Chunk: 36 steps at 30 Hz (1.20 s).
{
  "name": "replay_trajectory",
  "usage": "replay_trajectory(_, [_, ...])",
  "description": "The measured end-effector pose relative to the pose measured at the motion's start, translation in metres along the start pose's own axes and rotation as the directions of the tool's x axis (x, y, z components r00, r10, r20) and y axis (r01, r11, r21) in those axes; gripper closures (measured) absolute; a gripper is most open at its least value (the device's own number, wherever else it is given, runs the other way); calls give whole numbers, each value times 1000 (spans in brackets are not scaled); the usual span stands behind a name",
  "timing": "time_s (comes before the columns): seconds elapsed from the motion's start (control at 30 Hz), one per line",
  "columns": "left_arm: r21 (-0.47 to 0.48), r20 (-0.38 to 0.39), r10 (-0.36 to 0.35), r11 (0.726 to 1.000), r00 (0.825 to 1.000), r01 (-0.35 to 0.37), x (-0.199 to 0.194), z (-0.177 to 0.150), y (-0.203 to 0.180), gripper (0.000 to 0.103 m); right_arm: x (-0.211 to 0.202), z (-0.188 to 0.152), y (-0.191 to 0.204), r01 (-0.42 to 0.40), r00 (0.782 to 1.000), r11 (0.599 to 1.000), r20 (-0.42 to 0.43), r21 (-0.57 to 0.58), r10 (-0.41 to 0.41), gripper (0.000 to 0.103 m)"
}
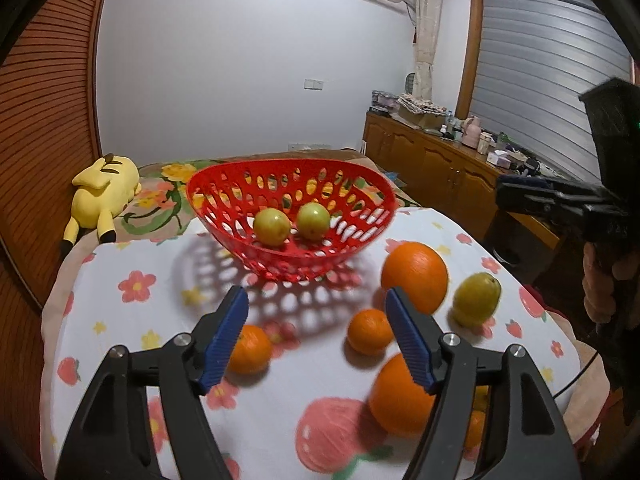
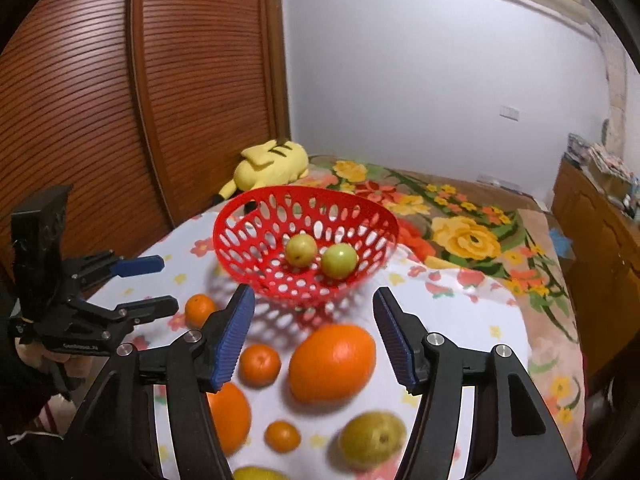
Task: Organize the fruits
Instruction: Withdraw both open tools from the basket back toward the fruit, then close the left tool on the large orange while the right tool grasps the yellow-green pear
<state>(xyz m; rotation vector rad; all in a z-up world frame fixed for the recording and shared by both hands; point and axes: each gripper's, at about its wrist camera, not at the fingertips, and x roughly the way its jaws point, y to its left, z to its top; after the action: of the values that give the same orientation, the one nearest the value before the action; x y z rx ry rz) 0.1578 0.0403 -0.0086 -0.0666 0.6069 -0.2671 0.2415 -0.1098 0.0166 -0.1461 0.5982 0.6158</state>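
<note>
Basket (image 1: 224, 196) red (perforated), two green fruits (image 1: 272, 227) inside, both tools released.

Illumination is bright, even indoor light from above. The red basket (image 1: 292, 216) casts a perforated shadow onto the cloth on its near-left side in the left wrist view; in the right wrist view the same pattern lies below the basket (image 2: 306, 240), toward the camera. A soft glare spot sits on the large orange (image 1: 415, 276) right of the basket. Fruit nearer the lens than the basket is motion-blurred, most strongly the pale yellow fruit (image 2: 372, 438). Fisheye distortion bends the wardrobe (image 2: 100, 100) left of the basket; black vignetting fills all corners.
</note>
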Motion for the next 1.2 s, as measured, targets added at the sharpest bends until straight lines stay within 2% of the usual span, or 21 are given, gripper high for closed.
replay_trajectory(0.3, [3,-12,-9,1000,1000,9,-16,-21,-19,30,-30,-63,12,9,1000,997,1,81,-9,33])
replay_trajectory(0.57, [-5,-34,-24,1000,999,23,-18,-43,-34,29,-29,-113,19,-5,999,990,-34,139,10,32])
replay_trajectory(0.87, [-13,-57,-24,1000,998,23,-14,-64,-41,28,-11,-141,23,-23,996,984,-84,178,38,32])
replay_trajectory(1.2, [-12,-34,-46,999,998,45,-18,-63,-50,28,0,-156,22,-25,992,978,-115,205,50,32])
